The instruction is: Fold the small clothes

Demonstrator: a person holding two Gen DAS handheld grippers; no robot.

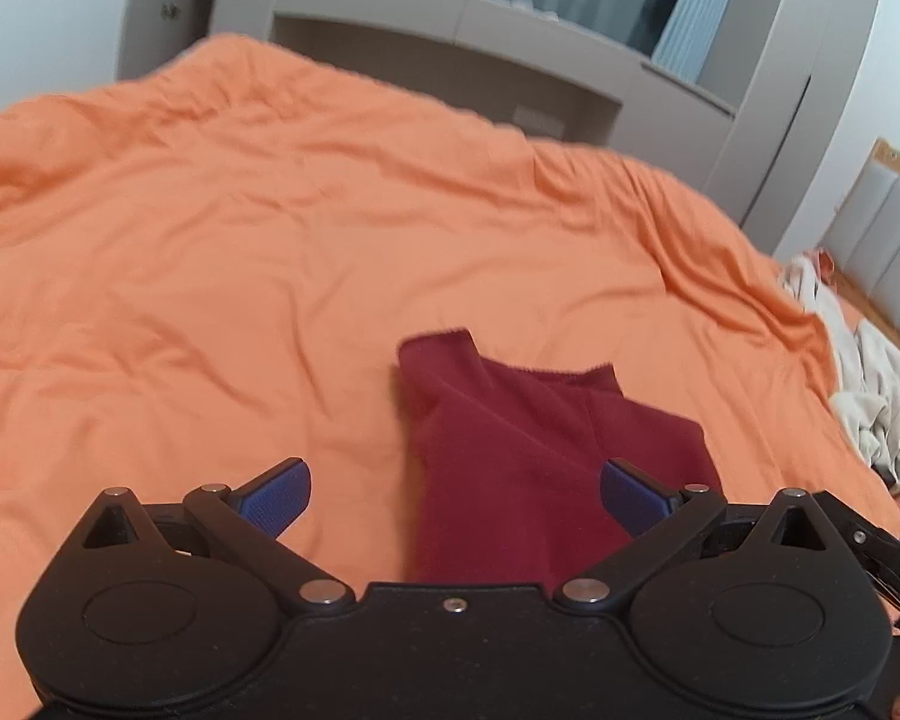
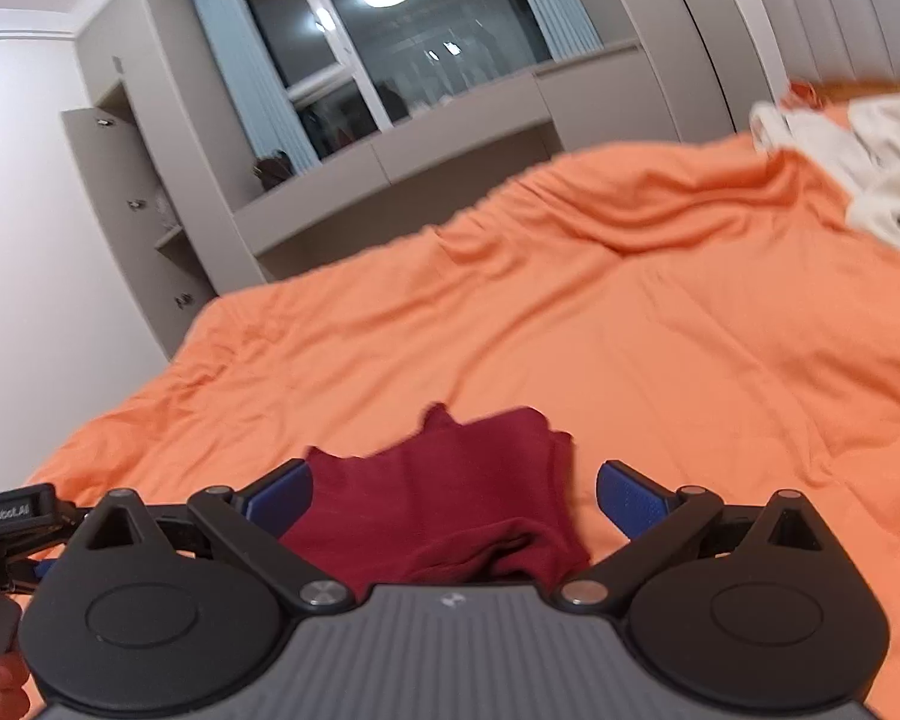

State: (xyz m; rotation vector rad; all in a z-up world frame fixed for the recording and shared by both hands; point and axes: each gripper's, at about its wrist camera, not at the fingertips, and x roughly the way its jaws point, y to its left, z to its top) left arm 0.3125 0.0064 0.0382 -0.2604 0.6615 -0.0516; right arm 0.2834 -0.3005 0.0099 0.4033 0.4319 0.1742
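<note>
A dark red garment (image 1: 546,450) is lying on an orange bedsheet (image 1: 240,240), folded into a rough, compact shape with layered edges showing at its far end. In the left wrist view it is sitting toward 5 o'clock from the picture's centre, just ahead of the left gripper (image 1: 455,498). That gripper's blue-padded fingers (image 1: 276,495) are standing wide apart; the cloth is lying below the gap, nearer the finger at 3 o'clock, and neither pad is pressing on it.

In the right wrist view the same garment (image 2: 450,498) is sitting at 6 o'clock, just ahead of the right gripper (image 2: 453,501). Its fingers (image 2: 633,501) are also spread wide, holding nothing, with the cloth lying beneath the gap.

A heap of pale clothes (image 2: 870,174) is resting far off on the bed at 2 o'clock. A window (image 2: 390,54) with blue curtains is showing at 12 o'clock. A fingertip of the person's hand (image 2: 3,681) is peeking in at 8 o'clock.
</note>
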